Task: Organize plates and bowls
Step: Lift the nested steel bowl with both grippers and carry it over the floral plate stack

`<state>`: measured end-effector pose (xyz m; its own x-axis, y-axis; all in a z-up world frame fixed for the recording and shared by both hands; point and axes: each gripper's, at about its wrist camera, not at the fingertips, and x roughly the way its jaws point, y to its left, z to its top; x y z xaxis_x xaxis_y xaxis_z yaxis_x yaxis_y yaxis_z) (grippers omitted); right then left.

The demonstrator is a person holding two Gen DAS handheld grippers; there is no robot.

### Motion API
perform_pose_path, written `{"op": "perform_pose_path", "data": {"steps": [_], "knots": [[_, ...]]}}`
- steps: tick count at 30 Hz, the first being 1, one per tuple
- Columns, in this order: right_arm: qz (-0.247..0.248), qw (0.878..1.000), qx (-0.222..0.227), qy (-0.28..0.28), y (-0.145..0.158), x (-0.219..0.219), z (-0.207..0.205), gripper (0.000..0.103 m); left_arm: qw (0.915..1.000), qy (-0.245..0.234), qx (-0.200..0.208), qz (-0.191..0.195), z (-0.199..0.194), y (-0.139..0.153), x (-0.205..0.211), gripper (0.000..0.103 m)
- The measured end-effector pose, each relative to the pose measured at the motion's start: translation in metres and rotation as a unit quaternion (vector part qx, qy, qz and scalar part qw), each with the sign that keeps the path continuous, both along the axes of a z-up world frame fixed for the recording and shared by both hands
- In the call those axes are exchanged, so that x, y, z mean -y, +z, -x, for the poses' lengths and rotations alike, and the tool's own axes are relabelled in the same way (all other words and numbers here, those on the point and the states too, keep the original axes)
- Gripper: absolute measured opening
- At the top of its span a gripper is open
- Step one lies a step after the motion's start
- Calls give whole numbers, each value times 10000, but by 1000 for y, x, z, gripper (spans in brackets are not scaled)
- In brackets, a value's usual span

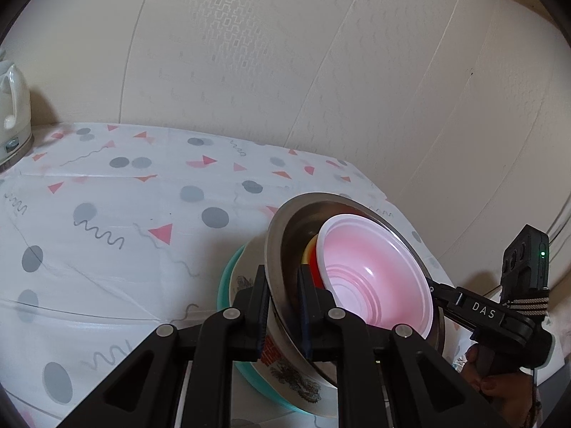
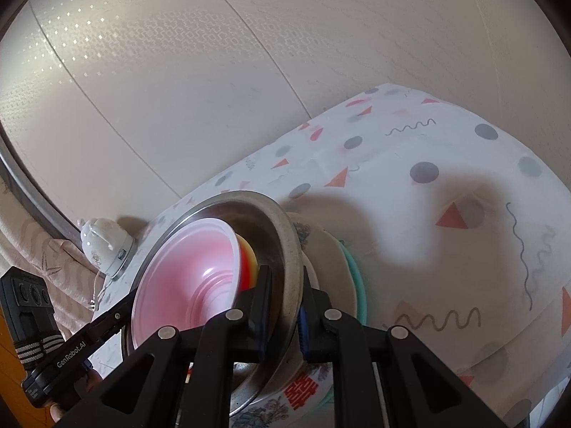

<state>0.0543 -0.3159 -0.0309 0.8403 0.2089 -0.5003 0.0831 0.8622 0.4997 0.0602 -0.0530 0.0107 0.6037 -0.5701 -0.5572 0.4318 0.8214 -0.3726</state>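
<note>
A steel bowl (image 1: 285,235) holds a red-yellow bowl (image 1: 309,254) and a pink-white plastic bowl (image 1: 374,267) nested inside. It sits over a white patterned bowl (image 1: 285,367) on a teal plate (image 1: 225,278). My left gripper (image 1: 283,306) is shut on the steel bowl's near rim. My right gripper (image 2: 285,306) is shut on the opposite rim of the steel bowl (image 2: 289,249); it also shows in the left wrist view (image 1: 433,290). The pink bowl (image 2: 185,271), patterned bowl (image 2: 303,392) and teal plate (image 2: 358,278) show in the right wrist view too.
The table is covered with a white cloth (image 1: 125,214) printed with dots and triangles. A white kettle (image 1: 14,114) stands at the table's far left corner, also in the right wrist view (image 2: 103,246). A cream wall (image 1: 285,53) runs behind.
</note>
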Motion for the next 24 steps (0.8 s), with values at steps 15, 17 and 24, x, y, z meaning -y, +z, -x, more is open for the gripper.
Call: {"op": "perform_pose_path", "data": {"steps": [15,17,24], "knots": [[-31,9999,-78,-85,-3,1,-2,14,9999,12,-127,-74,-3,-8,3,15],[-30,9999,-83,-102,-3,2,-2,14,9999,16,-132,-84,-4,-9,4,15],[-33,9999,-90,-132,-4,1,-3,14,9998,24,-146,-125,-5,-10,4,15]]}}
